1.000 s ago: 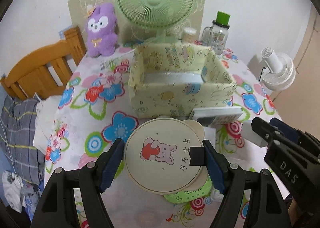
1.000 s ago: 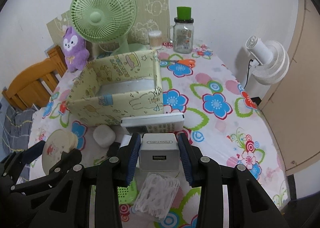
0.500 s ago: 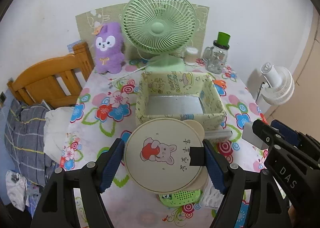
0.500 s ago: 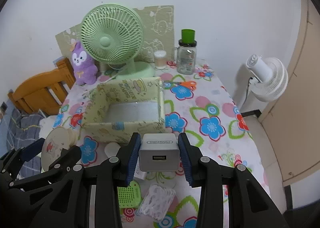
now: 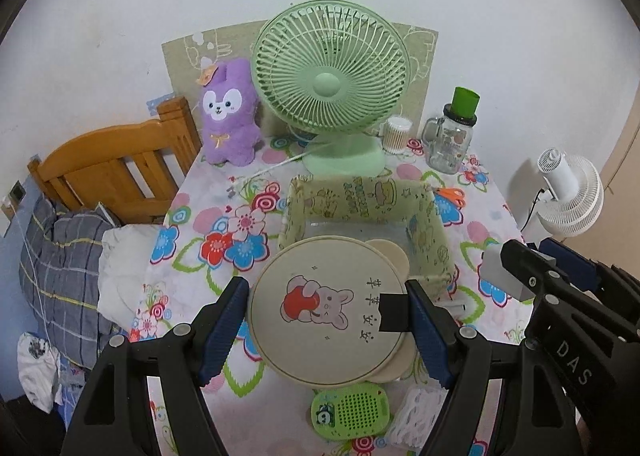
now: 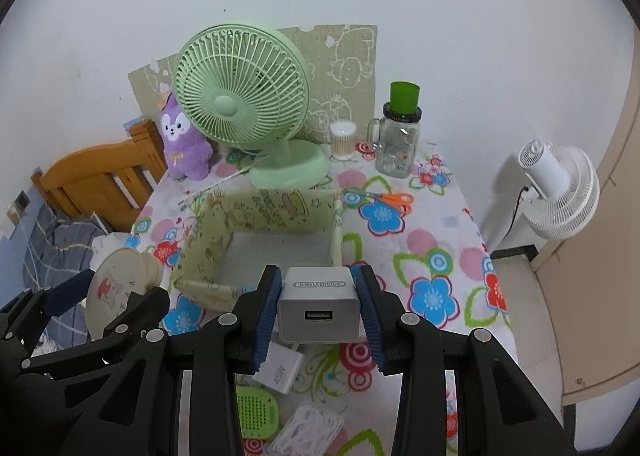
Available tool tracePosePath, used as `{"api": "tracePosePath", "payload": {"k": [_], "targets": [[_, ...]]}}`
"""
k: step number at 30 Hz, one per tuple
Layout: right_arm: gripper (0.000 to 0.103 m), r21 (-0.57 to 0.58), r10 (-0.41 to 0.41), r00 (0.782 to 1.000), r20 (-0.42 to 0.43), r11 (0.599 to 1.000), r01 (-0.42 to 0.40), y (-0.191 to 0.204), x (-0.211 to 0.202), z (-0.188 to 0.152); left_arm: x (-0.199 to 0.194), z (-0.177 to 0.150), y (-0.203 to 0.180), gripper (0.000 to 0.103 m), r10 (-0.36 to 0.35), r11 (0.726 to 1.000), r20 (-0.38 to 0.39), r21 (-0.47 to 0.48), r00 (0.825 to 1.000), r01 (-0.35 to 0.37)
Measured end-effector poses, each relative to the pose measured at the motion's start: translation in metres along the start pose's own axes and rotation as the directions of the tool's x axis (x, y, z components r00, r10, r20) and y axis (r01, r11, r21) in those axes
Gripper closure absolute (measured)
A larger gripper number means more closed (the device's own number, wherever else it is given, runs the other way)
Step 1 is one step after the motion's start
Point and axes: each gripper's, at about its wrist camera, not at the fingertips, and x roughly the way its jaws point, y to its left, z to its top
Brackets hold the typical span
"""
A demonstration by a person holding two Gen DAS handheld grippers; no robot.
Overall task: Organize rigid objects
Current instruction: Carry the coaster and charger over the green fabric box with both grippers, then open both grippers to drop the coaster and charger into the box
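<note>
A white wall (image 5: 120,16) backs the flowered tabletop (image 6: 432,224); wooden headboard (image 5: 108,168) at left, white fan (image 6: 560,192) right.

We cannot see the yellow fabric box's (image 5: 362,200) near wall, hidden behind the round cream rabbit-print case (image 5: 326,308).
</note>
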Motion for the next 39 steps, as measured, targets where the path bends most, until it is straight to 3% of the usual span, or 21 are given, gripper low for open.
{"api": "tracePosePath", "payload": {"k": [7,19,34,39], "targets": [[0.061,0.013,0.028,1.0,-0.012,1.0,-0.027,0.007,0.025,0.021,0.025,0.022,0.01,0.024,0.0,1.0,0.0,0.004,1.0,0.0],[0.061,0.062,0.003,0.998,-0.063,0.998,0.001,0.008,0.101,0.047,0.102,0.05,0.017,0.024,-0.016,1.0,-0.041,0.014,0.999,0.017],[0.061,0.063,-0.018,0.993,-0.119,0.998,0.026,0.005,0.161,0.06,0.153,0.049,0.007,0.024,-0.046,0.997,-0.127,0.048,0.991,0.053],[0.061,0.057,-0.023,0.989,-0.144,0.998,0.032,0.004,0.176,0.057,0.162,0.047,0.003,0.024,-0.013,0.998,-0.134,0.066,0.991,0.022]]}}
